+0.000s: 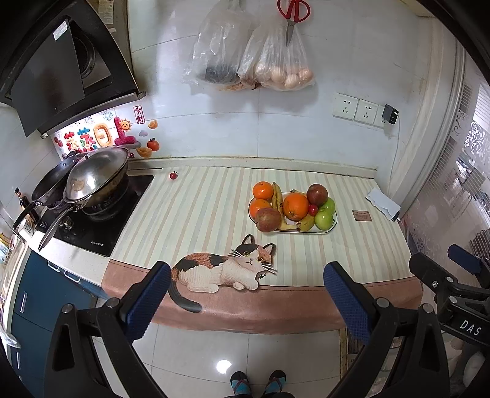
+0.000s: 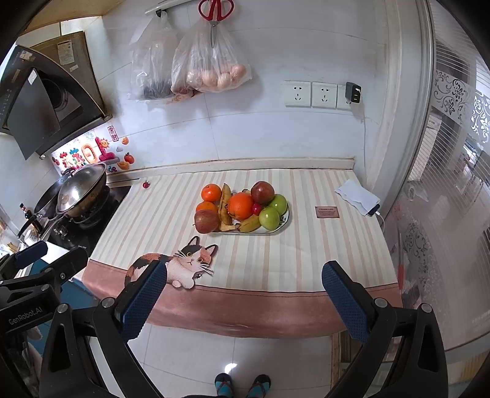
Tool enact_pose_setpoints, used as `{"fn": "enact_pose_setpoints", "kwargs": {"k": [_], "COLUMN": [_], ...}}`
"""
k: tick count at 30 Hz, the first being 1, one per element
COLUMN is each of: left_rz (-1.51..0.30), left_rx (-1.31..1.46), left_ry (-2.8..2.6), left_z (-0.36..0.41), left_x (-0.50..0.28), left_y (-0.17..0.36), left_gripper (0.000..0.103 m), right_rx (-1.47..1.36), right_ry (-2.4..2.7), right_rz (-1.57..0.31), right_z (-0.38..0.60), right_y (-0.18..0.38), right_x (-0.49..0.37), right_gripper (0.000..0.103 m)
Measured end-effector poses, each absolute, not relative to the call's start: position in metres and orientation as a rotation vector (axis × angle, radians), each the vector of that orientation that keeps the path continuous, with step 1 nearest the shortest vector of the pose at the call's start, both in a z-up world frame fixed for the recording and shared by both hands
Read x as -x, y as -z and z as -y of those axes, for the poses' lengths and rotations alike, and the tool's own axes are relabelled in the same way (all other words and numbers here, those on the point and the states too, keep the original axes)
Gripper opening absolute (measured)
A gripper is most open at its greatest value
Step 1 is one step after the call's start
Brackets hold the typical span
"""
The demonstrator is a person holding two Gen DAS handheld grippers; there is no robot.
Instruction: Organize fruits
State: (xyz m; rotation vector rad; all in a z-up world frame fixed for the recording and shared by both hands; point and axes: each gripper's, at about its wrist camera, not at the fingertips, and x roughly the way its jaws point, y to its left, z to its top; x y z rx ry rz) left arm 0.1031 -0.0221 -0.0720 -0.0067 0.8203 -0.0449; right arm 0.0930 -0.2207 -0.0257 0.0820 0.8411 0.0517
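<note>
A person in sandals (image 1: 257, 384) stands back from the kitchen tabletop (image 1: 214, 208), a handheld gripper in each hand; the left gripper (image 1: 246, 298) and the right gripper (image 2: 245, 298) hang short of its near edge, over the floor, each with its jaws spread wide and nothing between them. Past the pink hem of the striped cloth lies a cat-shaped mat (image 1: 225, 269). Beyond it, well apart from both grippers, the fruit is heaped on a shallow tray (image 2: 283, 222): three oranges (image 2: 240, 205), two green apples (image 2: 269, 218), two red apples (image 2: 205, 221), bananas (image 2: 249, 225) and a small red fruit (image 2: 256, 208) wedged in the middle. The near red apple and the two left-hand oranges seem to sit at or over the tray's left edge. One more small red fruit (image 2: 146, 184) lies alone near the stove at the back left, well clear of the tray.

The heap fits either fruit already gathered or fruit waiting to be sorted. Any grasp, in this onlooker's judgement, is best taken on a top or outer piece, jaws closing across its widest part, so the round fruit beneath does not roll. Against the far wall hang bags of eggs (image 1: 288, 76) and red scissors (image 1: 292, 15).
</note>
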Motion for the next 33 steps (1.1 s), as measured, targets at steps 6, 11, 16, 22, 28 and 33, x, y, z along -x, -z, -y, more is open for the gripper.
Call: {"fn": "enact_pose_setpoints", "kwargs": {"k": [6,11,16,22,28,33], "left_rz": [-0.818,-0.817,-0.818,-0.82,-0.818,-0.818], "left_rx": [0.004,0.004,0.006,0.007,0.01,0.01], "left_ry": [0.043,0.046,0.042,0.038,0.039,0.038], "left_z": [0.0219,0.0217,0.0225,0.0234,0.0253,0.0267], "left_x": [-0.1036,-0.1036,-0.1029,-0.1032,-0.1037,-0.1039], "left_y": [0.0713,0.0711,0.0708,0.0692,0.068,0.068], "left_gripper": [0.102,0.102,0.102,0.102,0.102,0.102], "right_rx": [-0.083,-0.086,-0.085,-0.086,-0.084,-0.085], "right_ry": [-0.055,-0.058,-0.058,-0.059,-0.066,-0.066], "right_rz": [-0.841,-0.841,-0.841,-0.839,-0.828,-0.829], "right_z": [0.2202,0.2199,0.2191,0.2193,0.2181,0.2182], "right_y": [0.0259,0.0262,0.026,0.0261,0.0237,0.0232], "right_x": [-0.0929,-0.0922,-0.0918,-0.0915,-0.0905,-0.0912], "right_gripper": [0.103,0.103,0.103,0.103,0.103,0.103]}}
